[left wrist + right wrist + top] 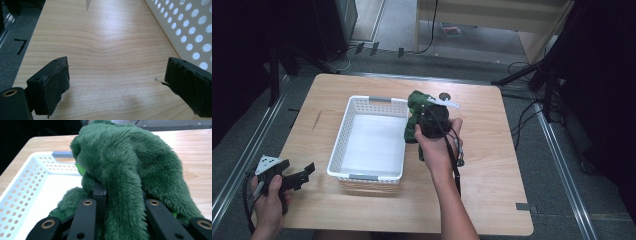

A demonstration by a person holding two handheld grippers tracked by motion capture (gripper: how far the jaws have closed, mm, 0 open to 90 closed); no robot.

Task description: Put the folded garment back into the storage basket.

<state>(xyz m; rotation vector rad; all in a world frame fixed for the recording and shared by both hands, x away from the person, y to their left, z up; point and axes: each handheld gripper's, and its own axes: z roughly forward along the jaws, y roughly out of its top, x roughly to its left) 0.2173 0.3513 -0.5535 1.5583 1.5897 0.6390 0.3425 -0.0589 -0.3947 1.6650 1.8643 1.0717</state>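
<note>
- Broadly, the wooden table (492,200) carries everything, with its bare top spreading toward 5 o'clock in the high view.
- Next in size, the white perforated basket (343,130) stands left of the table's centre, its floor bare; its holed wall (190,30) rises at 2 o'clock in the left gripper view.
- Then the green plush toy (414,107) hangs at the basket's right rim, at about 3 o'clock from the basket's middle, lifted off the tabletop.
- At the plush, the right gripper (424,122) is clamped tight on it; in the right gripper view green fur (125,170) bulges over and between the black jaws.
- At 8 o'clock on the table, the left gripper (304,172) rests near the edge with its jaws spread wide and nothing between its pads (56,82), just bare wood.
- Smallest, a dark round disc (444,95) lies on the table at 1 o'clock from the plush.
</note>
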